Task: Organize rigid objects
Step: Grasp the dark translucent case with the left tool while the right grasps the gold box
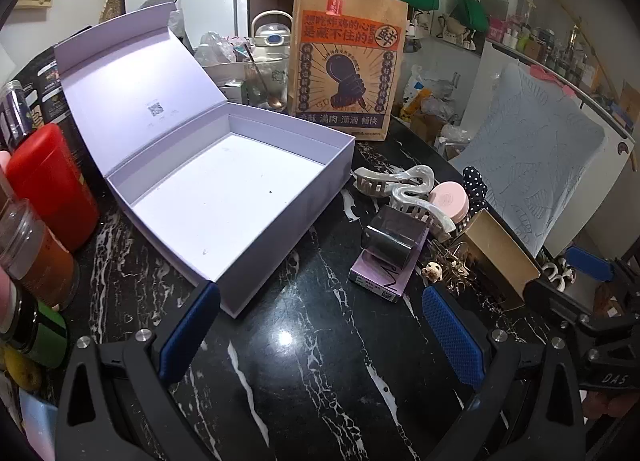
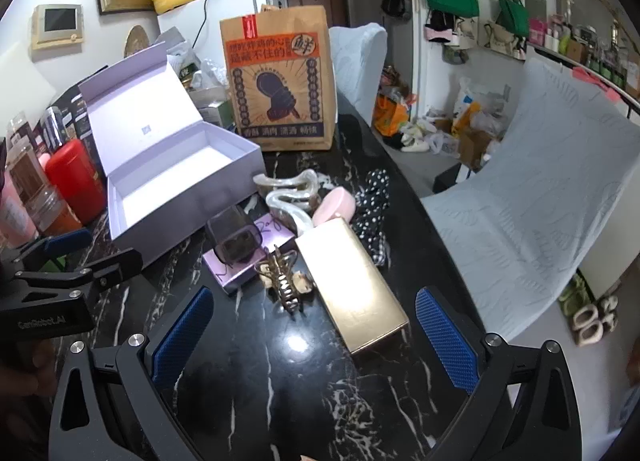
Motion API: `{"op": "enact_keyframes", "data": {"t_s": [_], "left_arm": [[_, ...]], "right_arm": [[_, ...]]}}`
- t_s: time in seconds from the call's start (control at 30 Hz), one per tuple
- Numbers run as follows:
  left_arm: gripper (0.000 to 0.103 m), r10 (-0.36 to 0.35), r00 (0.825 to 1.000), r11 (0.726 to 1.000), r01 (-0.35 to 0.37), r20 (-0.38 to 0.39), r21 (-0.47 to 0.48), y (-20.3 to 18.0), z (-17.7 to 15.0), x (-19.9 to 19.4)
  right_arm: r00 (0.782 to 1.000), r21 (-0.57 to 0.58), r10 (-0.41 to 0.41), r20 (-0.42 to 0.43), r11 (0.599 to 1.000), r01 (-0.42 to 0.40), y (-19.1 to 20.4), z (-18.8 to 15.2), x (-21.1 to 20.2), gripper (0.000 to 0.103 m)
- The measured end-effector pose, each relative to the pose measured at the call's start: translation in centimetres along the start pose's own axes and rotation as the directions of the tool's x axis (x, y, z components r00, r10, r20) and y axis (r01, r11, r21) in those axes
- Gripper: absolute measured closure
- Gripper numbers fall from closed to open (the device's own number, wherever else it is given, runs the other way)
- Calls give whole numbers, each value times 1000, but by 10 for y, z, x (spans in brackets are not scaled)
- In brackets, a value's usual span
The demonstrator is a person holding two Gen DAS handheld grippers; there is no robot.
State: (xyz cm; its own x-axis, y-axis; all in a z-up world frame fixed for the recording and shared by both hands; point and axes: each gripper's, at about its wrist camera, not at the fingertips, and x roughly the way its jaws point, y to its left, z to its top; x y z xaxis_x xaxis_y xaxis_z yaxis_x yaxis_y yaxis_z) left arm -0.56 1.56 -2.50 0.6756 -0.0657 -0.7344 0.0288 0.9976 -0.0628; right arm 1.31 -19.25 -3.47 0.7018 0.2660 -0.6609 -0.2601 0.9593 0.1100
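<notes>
A black marble table (image 1: 304, 341) holds an open white box (image 1: 224, 189) on the left, its lid tipped back and its floor bare. To the right of the box sits a small huddle of things not yet put away: two pearly hair claws (image 1: 404, 189), a pink round case (image 1: 452, 199), a dark clear block (image 2: 236, 241) resting on a lilac carton (image 2: 248, 257), a gold claw clip (image 2: 286, 281), and a long gold box (image 2: 352, 285). A brown paper bag (image 2: 280, 81) stands at the far side.

The left gripper (image 1: 320, 333) hangs above bare table near the box's near corner, its blue pads wide apart and holding nothing. The right gripper (image 2: 316, 337) is likewise spread and empty.

The gold box lies directly ahead of the right gripper, its near end almost between the pads. Its long axis runs from near right to far left, slightly slanted across the gripper's line. The right gripper looks much the nearer of the two, so it would likely take the gold box across its narrow width and carry it left to the white box.
</notes>
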Motion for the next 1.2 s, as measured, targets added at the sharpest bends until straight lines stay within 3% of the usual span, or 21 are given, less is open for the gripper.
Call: {"op": "enact_keyframes", "data": {"t_s": [0.17, 0.43, 0.53, 0.73, 1.1, 1.2], "left_arm": [[0, -11, 1000, 1000, 11, -4, 24, -5, -1, 8], [2, -50, 999, 998, 51, -15, 43, -11, 4, 27], [2, -55, 998, 996, 57, -21, 73, -17, 9, 36], [3, -91, 995, 992, 95, -47, 87, -24, 17, 52], [3, -98, 992, 988, 106, -74, 116, -39, 25, 77], [15, -105, 990, 986, 116, -99, 116, -42, 25, 88]], "right_arm": [[1000, 12, 0, -21, 1000, 1, -4, -6, 12, 0], [998, -24, -67, -12, 997, 67, -12, -8, 24, 1], [997, -10, -78, -22, 997, 77, -19, -7, 29, 5], [997, 32, -34, -72, 999, 37, -32, -6, 46, 15], [994, 66, 28, -102, 998, -22, -44, -5, 60, 24], [993, 73, 43, -106, 997, -35, -47, -7, 63, 25]]}}
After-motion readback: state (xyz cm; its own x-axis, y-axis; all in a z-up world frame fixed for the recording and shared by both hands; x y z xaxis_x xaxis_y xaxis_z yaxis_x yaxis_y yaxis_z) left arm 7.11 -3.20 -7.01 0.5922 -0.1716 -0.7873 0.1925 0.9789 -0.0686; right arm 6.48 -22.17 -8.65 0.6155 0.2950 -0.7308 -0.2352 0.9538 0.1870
